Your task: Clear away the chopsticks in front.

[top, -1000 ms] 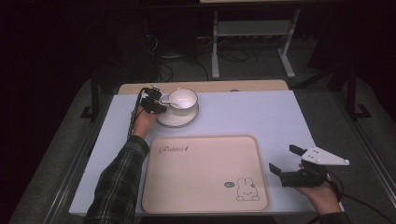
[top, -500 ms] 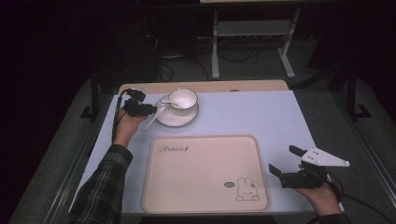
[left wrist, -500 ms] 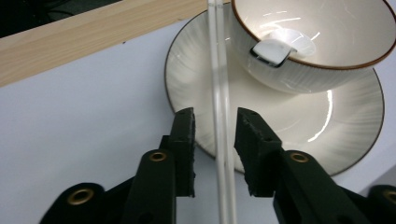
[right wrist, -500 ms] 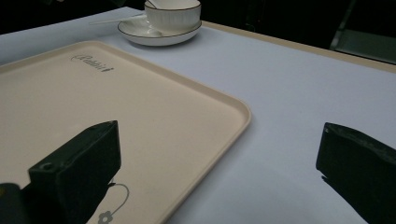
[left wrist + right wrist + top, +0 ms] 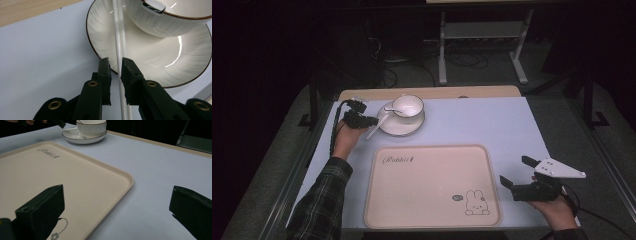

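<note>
Pale blue counter point(image 5: 492, 125) carries everything. Nearest, the right gripper point(image 5: 518, 172) rests beside the tray point(image 5: 432, 187), fingers wide open and empty. Beyond the tray, the left gripper point(image 5: 115, 68) has just been closing its fingers around the spoon point(image 5: 119, 45) handle, which leans on the saucer point(image 5: 155, 57) under the cup point(image 5: 407, 105). A lift seems next; the cup stands close.

A beige tray point(image 5: 432, 190) with a rabbit drawing point(image 5: 476, 202) lies on the pale blue table point(image 5: 492, 125).
</note>
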`<state>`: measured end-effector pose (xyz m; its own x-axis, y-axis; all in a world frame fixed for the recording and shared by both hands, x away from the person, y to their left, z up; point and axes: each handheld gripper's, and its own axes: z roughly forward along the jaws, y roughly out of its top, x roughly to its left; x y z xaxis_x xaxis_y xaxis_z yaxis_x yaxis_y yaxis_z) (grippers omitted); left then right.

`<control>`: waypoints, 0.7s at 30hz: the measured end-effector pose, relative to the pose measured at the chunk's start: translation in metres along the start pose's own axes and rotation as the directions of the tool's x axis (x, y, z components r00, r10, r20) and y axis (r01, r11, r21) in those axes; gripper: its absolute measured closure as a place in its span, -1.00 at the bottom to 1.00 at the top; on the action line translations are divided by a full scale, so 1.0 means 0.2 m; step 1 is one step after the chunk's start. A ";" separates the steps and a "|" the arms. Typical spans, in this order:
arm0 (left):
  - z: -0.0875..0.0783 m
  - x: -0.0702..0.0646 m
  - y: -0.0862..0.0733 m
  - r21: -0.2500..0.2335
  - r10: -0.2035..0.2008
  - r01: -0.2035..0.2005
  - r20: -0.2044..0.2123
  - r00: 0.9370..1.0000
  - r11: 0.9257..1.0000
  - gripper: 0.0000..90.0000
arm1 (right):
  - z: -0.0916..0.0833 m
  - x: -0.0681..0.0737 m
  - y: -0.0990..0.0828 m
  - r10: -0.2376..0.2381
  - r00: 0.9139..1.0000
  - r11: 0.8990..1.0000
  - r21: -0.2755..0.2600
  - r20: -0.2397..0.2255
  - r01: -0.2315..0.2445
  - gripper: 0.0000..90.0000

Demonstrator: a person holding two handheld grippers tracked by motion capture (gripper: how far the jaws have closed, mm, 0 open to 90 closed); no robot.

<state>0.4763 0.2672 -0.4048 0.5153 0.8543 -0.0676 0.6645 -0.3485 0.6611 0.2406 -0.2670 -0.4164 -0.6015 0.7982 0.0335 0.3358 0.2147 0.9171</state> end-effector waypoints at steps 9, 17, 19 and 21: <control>0.01 -0.01 -0.03 0.003 -0.014 0.014 0.018 1.000 1.000 0.72 | 0.00 0.00 0.00 -0.002 1.000 1.000 -0.002 -0.001 0.002 -1.00; 0.03 0.00 -0.07 0.016 -0.017 0.017 0.026 1.000 1.000 0.78 | 0.00 0.00 0.00 0.000 1.000 1.000 0.001 0.000 0.000 -1.00; 0.03 0.00 -0.07 0.021 -0.018 0.017 0.029 0.999 1.000 0.79 | 0.00 0.00 0.00 -0.001 1.000 1.000 0.001 0.000 0.001 -1.00; 0.03 0.00 -0.07 0.020 -0.026 0.025 0.036 0.999 0.999 0.82 | 0.00 0.00 0.00 -0.002 1.000 1.000 0.001 -0.002 0.002 -1.00</control>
<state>0.4702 0.2701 -0.4194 0.5169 0.8487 -0.1115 0.6882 -0.3345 0.6438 0.2405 -0.2661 -0.4163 -0.6034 0.7968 0.0320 0.3351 0.2169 0.9169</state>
